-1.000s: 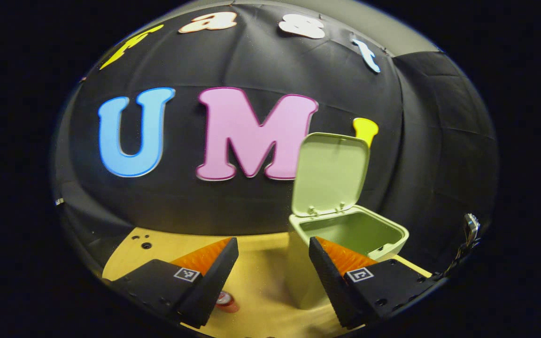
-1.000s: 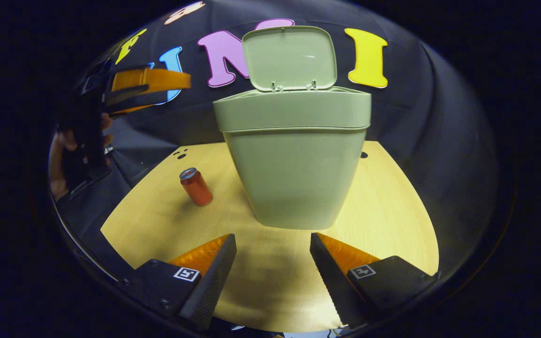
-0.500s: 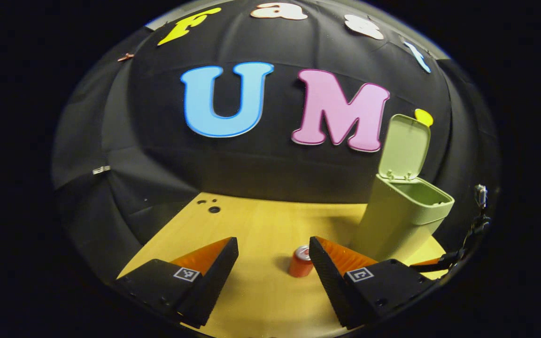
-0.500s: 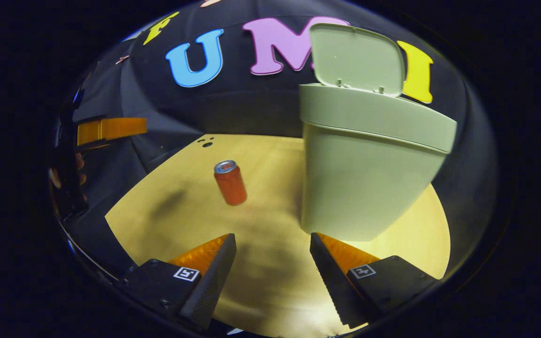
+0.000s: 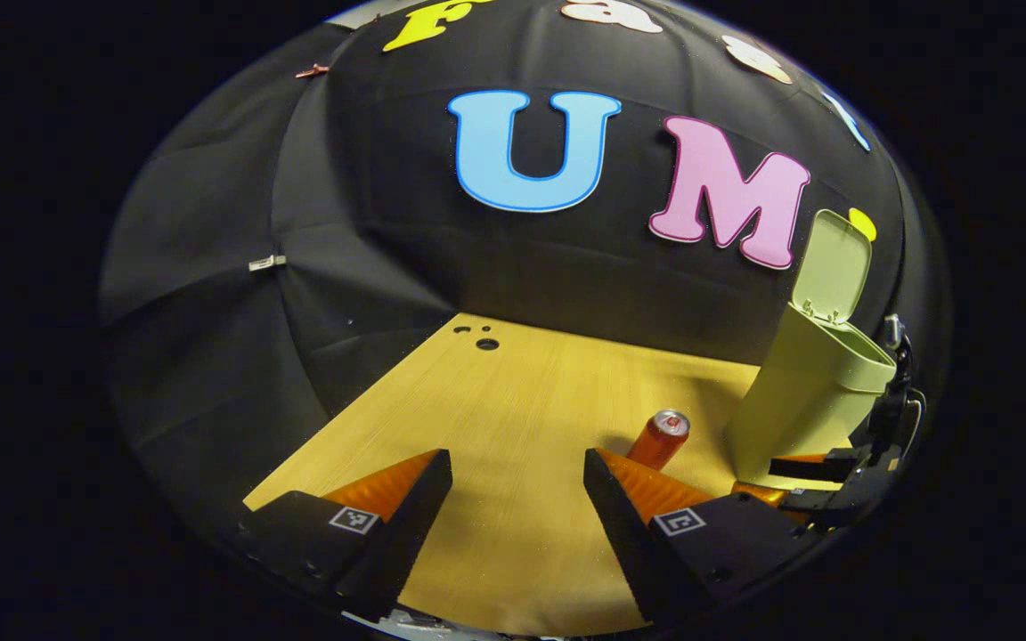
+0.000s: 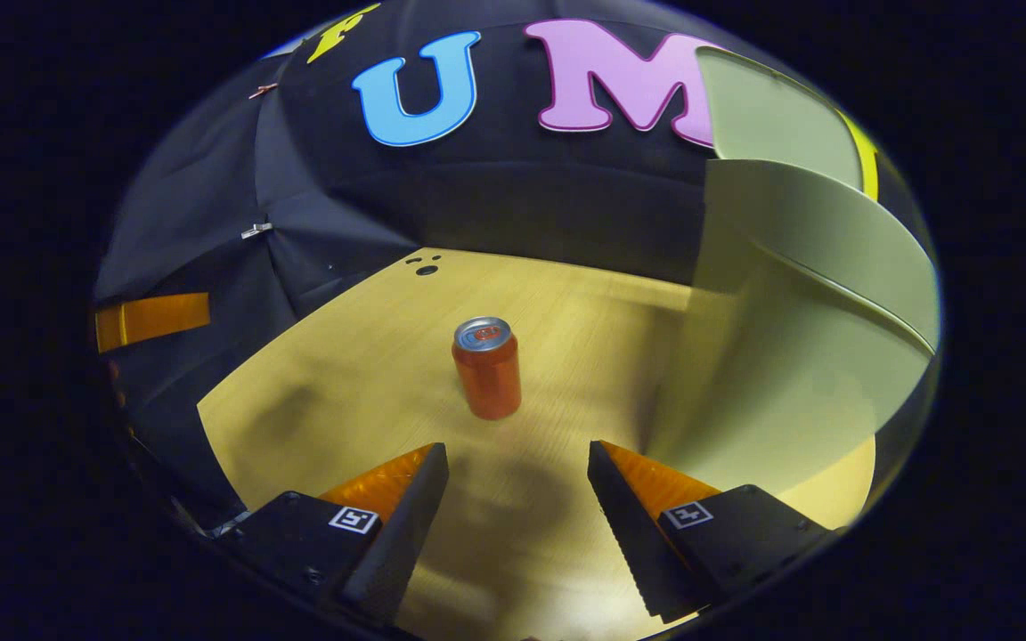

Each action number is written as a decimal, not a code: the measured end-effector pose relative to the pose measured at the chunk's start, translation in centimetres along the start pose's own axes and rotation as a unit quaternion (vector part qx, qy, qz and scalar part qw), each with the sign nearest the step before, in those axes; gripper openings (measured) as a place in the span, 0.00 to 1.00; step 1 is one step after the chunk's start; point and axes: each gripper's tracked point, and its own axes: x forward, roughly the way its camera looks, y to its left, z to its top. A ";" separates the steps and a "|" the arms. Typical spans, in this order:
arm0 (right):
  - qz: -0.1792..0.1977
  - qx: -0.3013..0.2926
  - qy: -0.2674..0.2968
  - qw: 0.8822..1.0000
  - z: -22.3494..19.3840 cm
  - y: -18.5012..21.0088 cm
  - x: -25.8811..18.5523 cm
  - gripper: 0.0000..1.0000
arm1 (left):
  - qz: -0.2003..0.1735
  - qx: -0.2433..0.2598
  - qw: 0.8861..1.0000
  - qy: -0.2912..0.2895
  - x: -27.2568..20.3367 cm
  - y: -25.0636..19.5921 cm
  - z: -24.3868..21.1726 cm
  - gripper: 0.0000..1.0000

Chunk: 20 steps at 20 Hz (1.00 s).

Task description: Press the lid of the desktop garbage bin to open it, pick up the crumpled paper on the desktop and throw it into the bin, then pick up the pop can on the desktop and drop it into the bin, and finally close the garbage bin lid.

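the small orange-red aluminium pop can [image 6: 487, 368] stands upright on the pale wooden desktop [image 6: 362, 356], just left of the sage-green plastic garbage bin [image 6: 780, 356], whose lid [image 5: 832, 265] is tipped up, presumably ready for the drop. the right gripper [image 6: 518, 499] faces the can with its jaws apart and empty, seemingly lining up a grasp. the left gripper [image 5: 517, 503] is spread wide too, holding nothing. i can't read any writing on the can.

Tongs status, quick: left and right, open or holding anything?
Left tongs: open, holding nothing.
Right tongs: open, holding nothing; pop can stands ahead, untouched.
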 end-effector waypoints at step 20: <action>-0.005 0.000 0.016 1.000 1.6 1.8 14.0 0.99 | 0.055 -0.046 0.995 0.070 -0.3 5.1 -5.1 0.96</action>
